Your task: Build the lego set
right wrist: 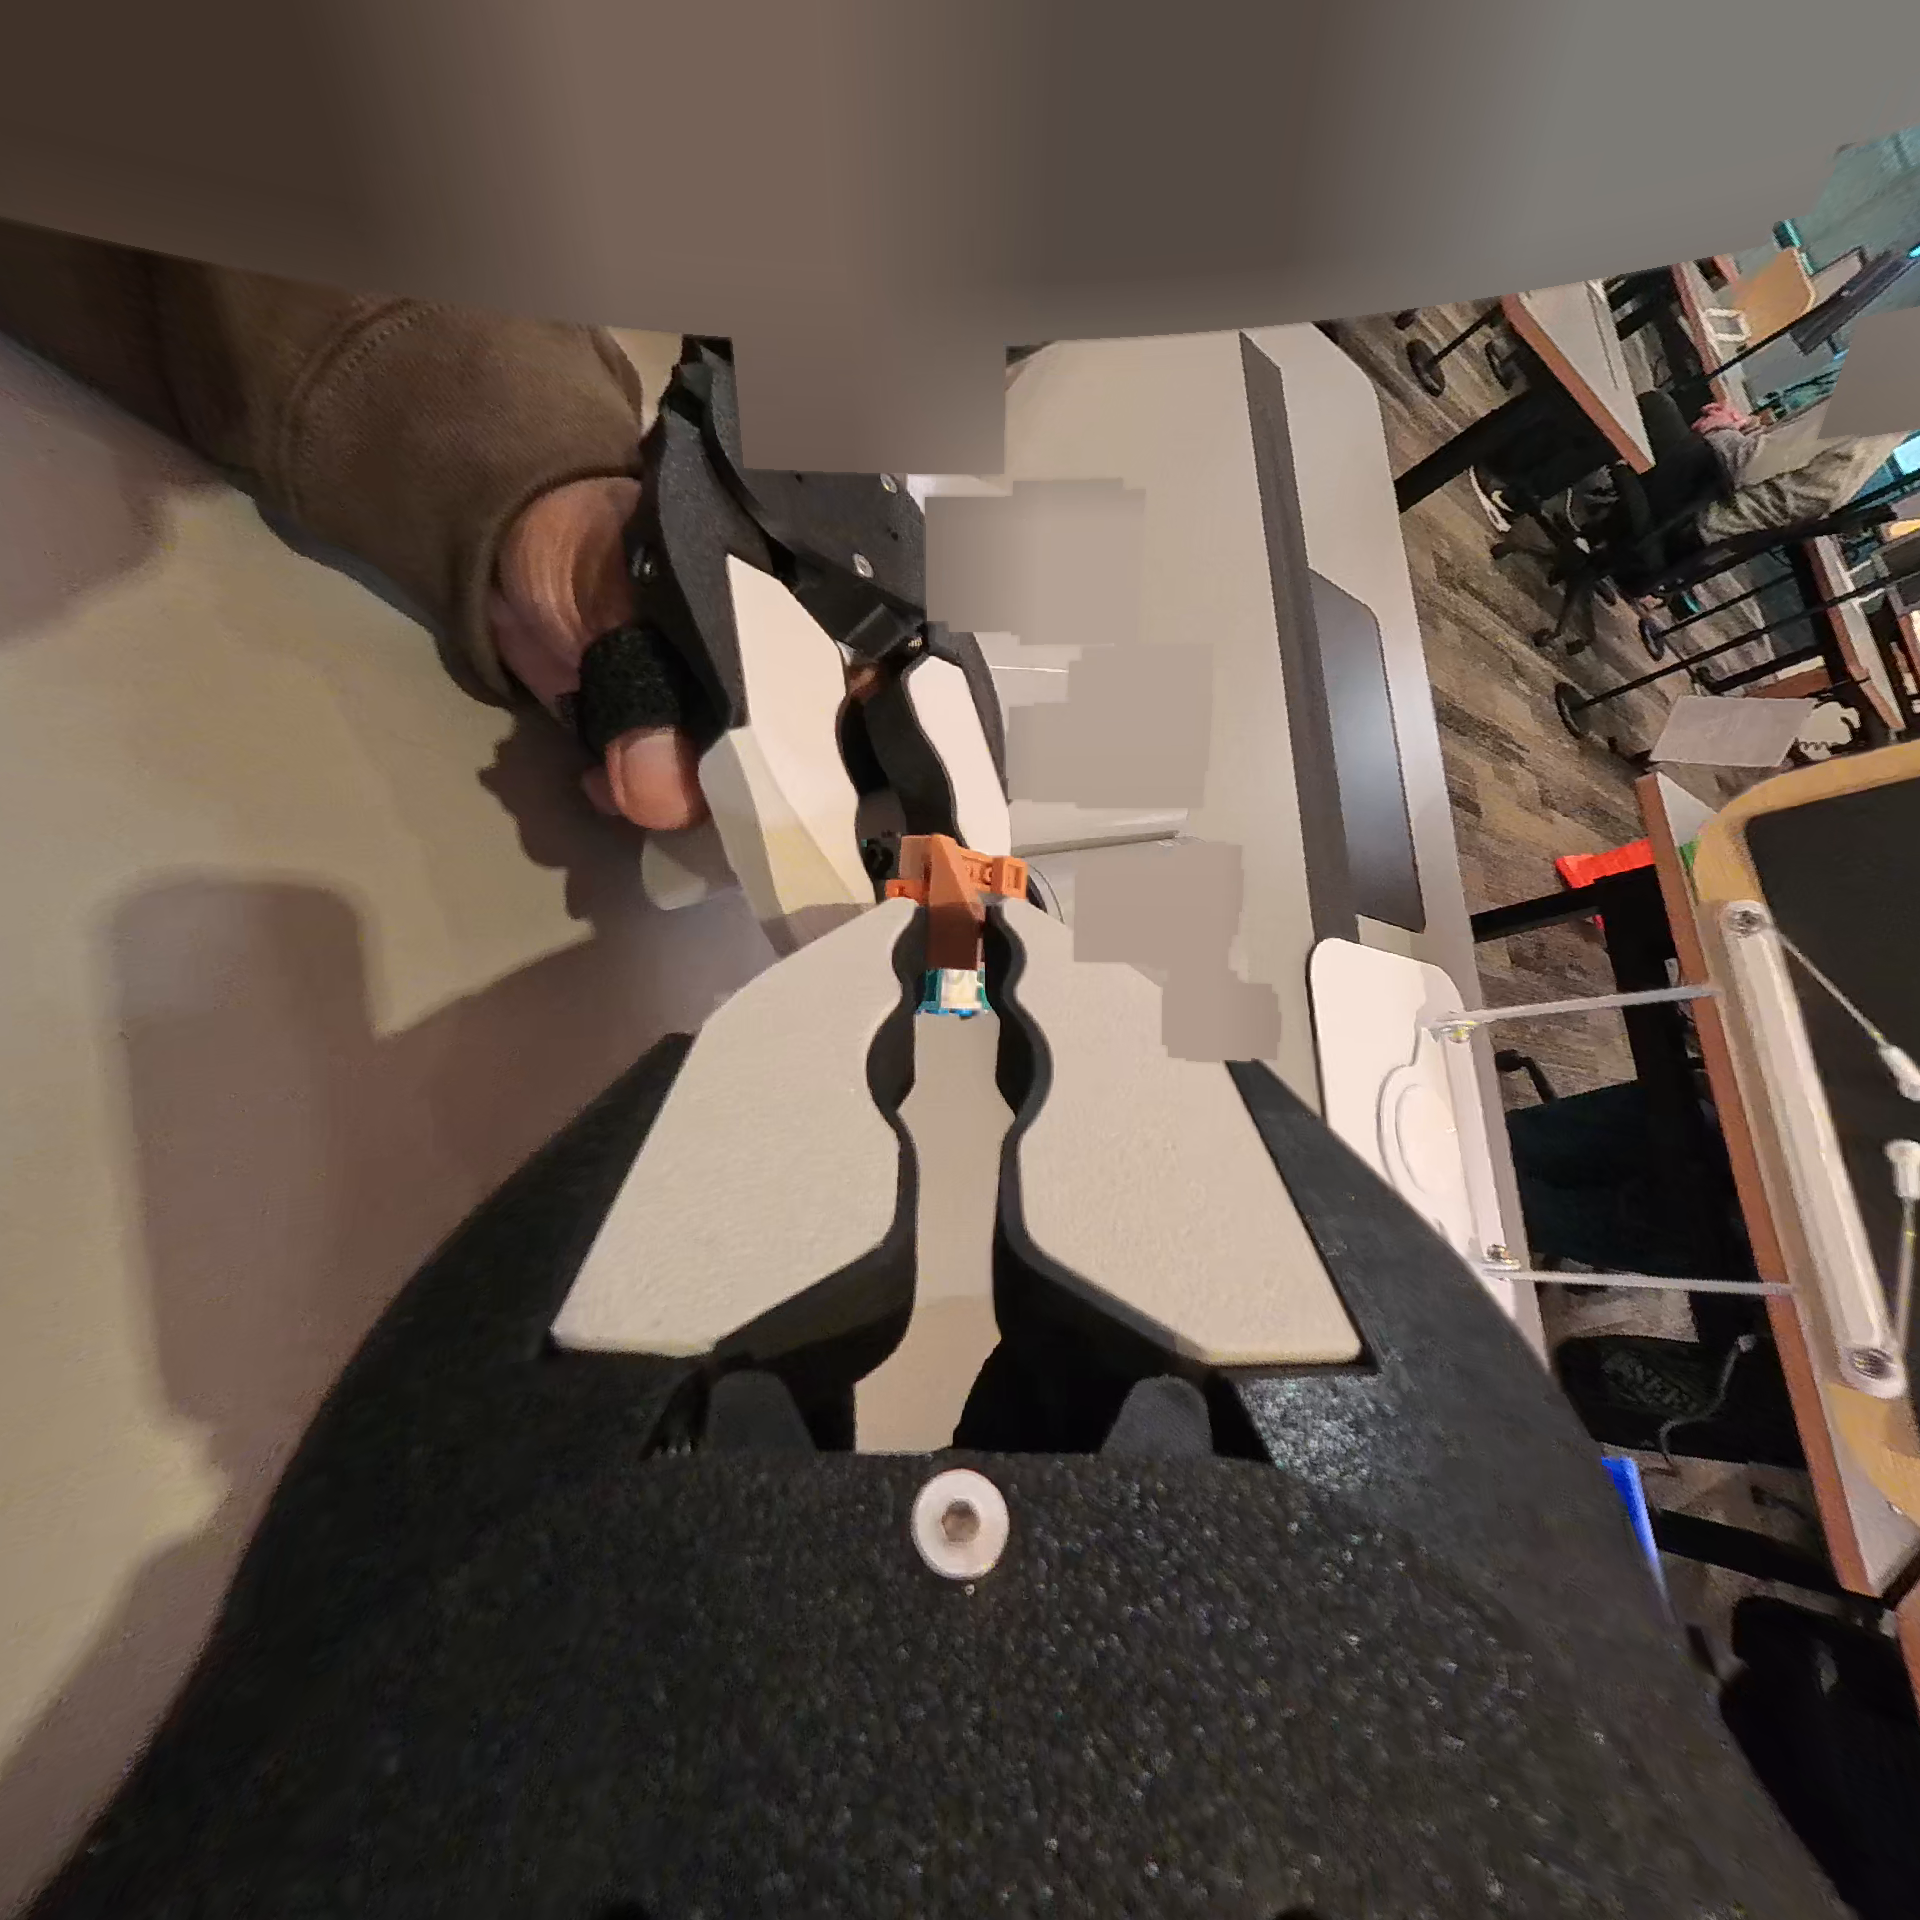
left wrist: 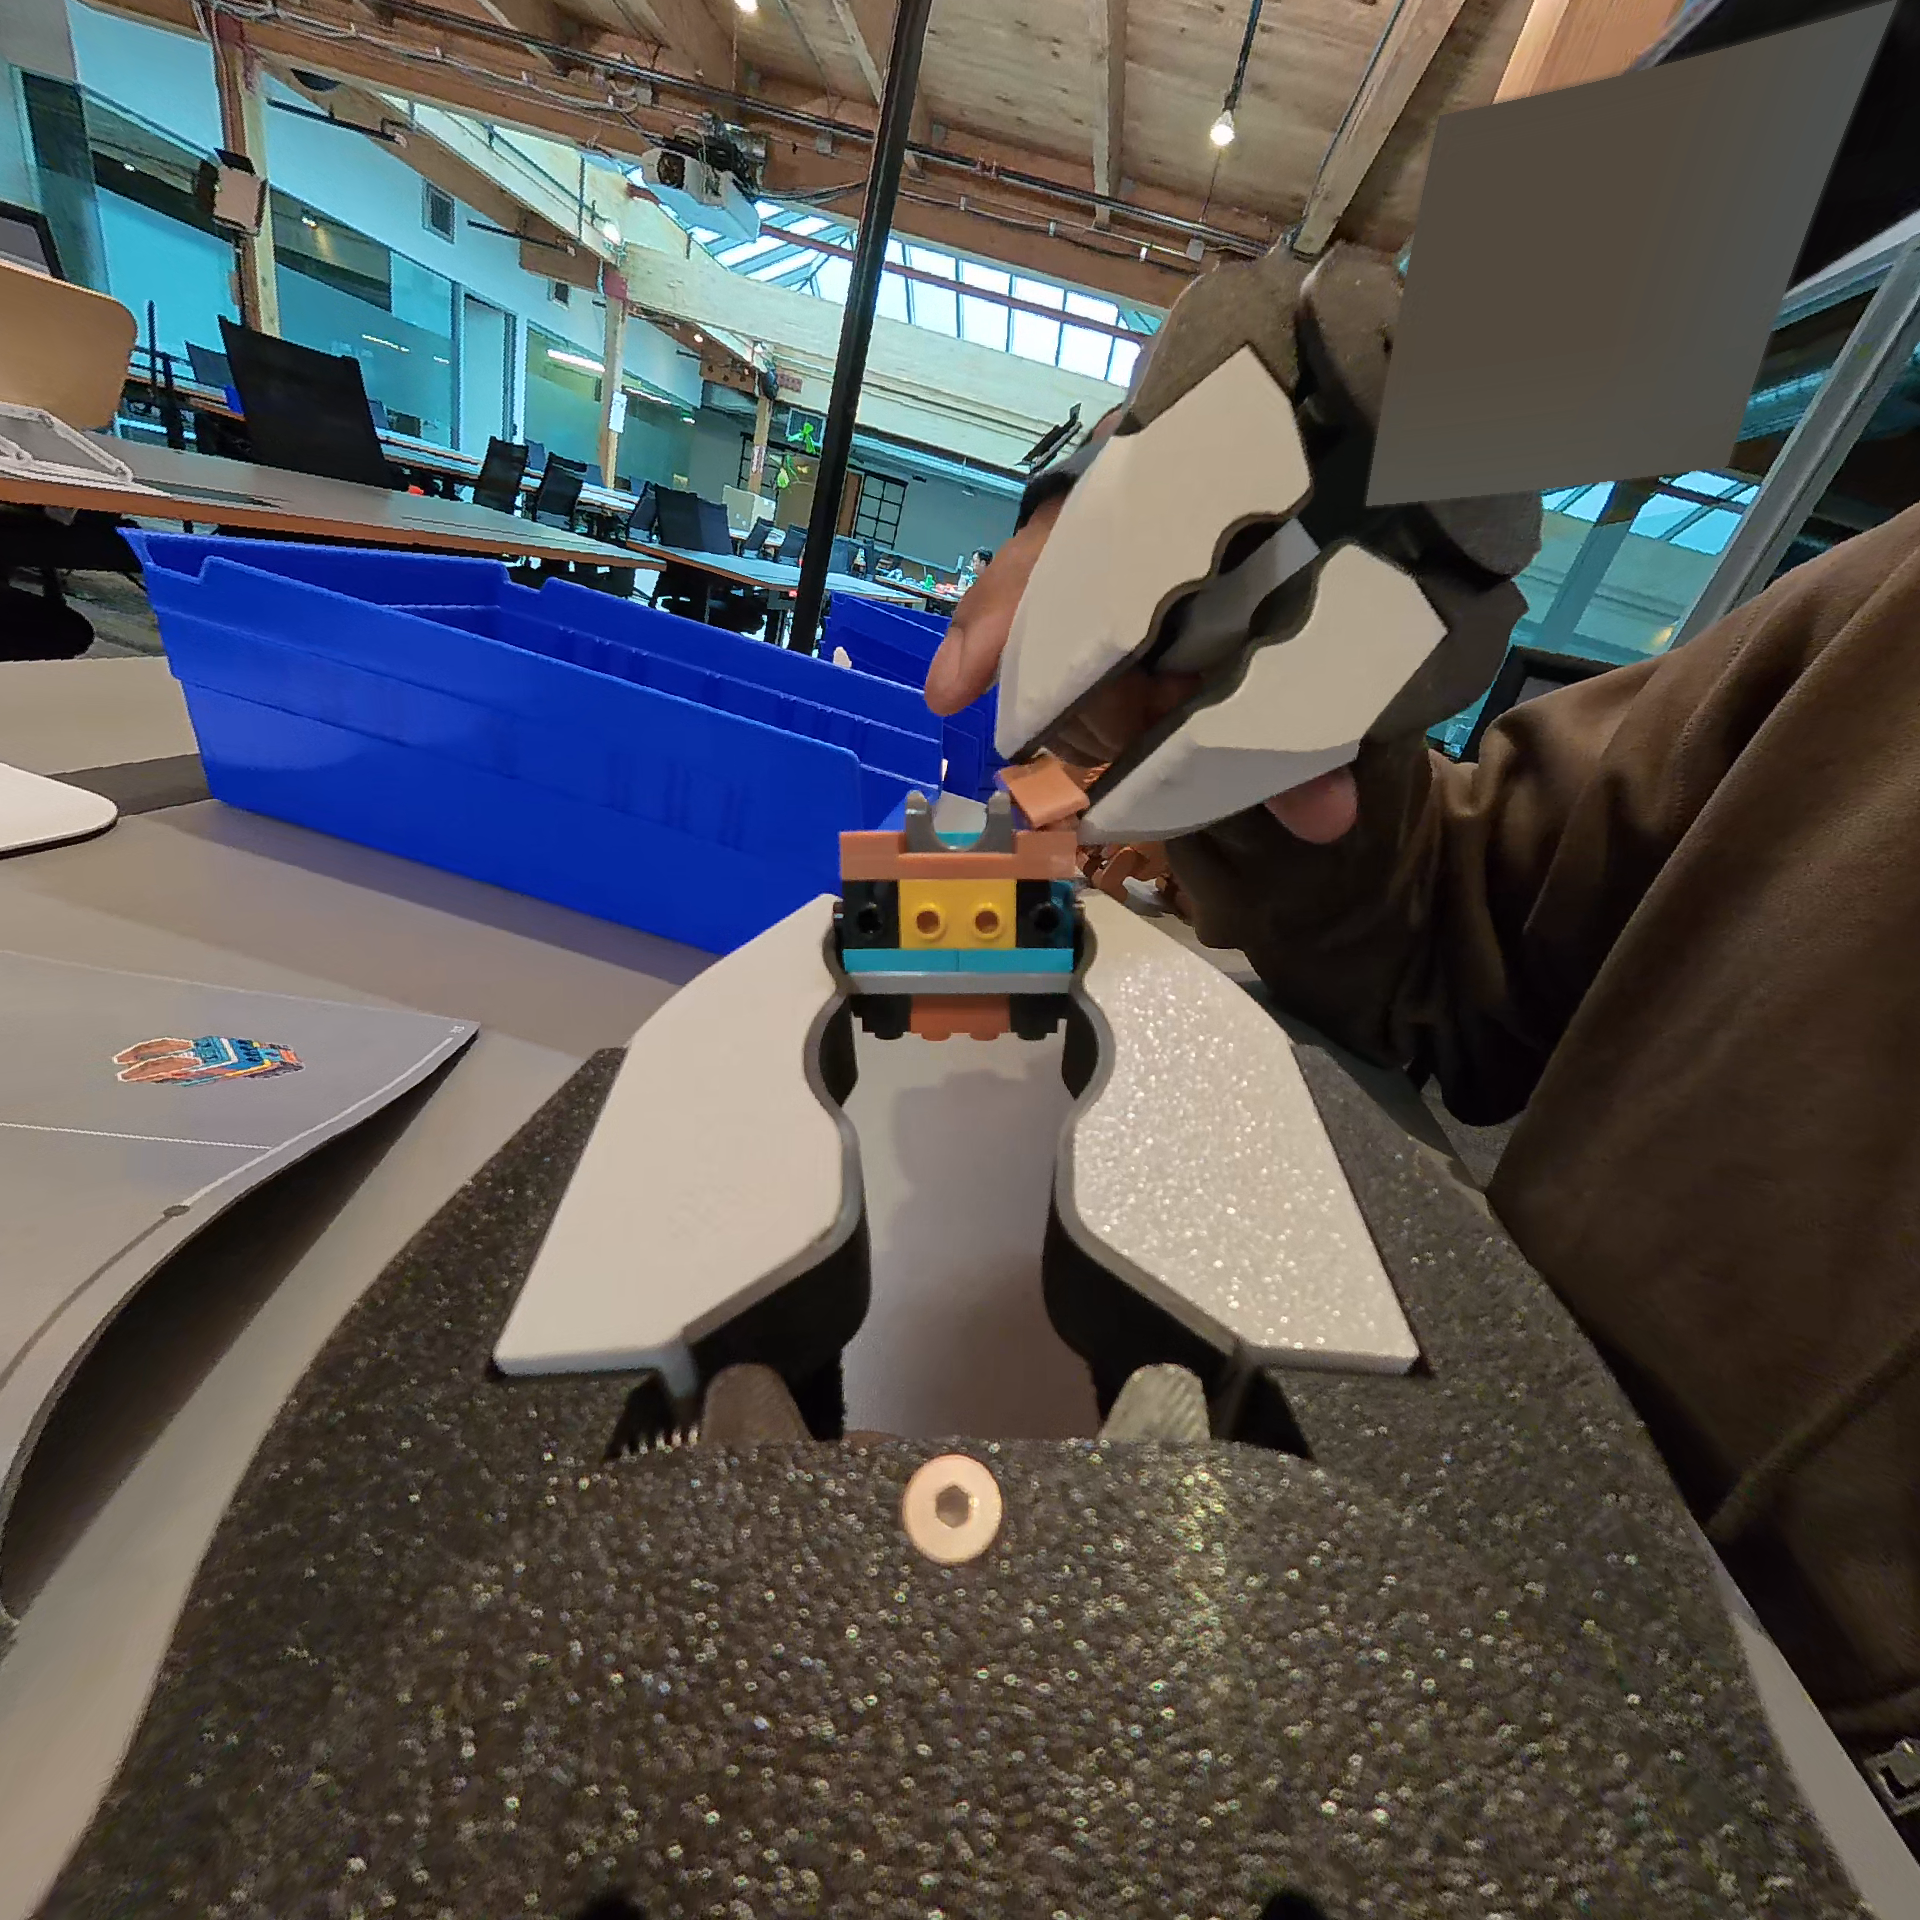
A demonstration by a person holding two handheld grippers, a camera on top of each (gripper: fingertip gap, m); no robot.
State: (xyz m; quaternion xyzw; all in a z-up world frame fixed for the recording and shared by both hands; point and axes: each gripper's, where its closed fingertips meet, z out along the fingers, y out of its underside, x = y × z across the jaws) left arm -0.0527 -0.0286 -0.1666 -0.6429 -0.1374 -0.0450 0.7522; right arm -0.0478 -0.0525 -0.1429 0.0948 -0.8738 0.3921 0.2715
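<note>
The left gripper is clamping a small lego build between its 2 fingertips, holding it up above the grey table. The jaws are standing only as far apart as the build is wide. The build is showing a yellow middle with 2 holes, black blocks at each side, a teal strip beneath, a brown band across the top and a grey forked clip sticking up from it.

The right gripper is nearly closed on a small brown piece, pinching it at the very tips and bringing it in from above at a slant. In the left wrist view this brown piece is sitting just beside the grey clip, at the top right corner of the build; whether it is already touching is hard to tell.

Both items are looking light, hard and smooth, so they are likely slipping or twisting easily under an off-centre squeeze. The build is stiff as a block, but its studded joints are probably popping apart if pressed sideways. The flat black sides, where the left fingers are already sitting, seem the best place to hold it. The brown piece is best held by its narrow stem, leaving its mating end free.

Behind the build a blue bin is resting on the table, and an instruction booklet is lying to the left.
</note>
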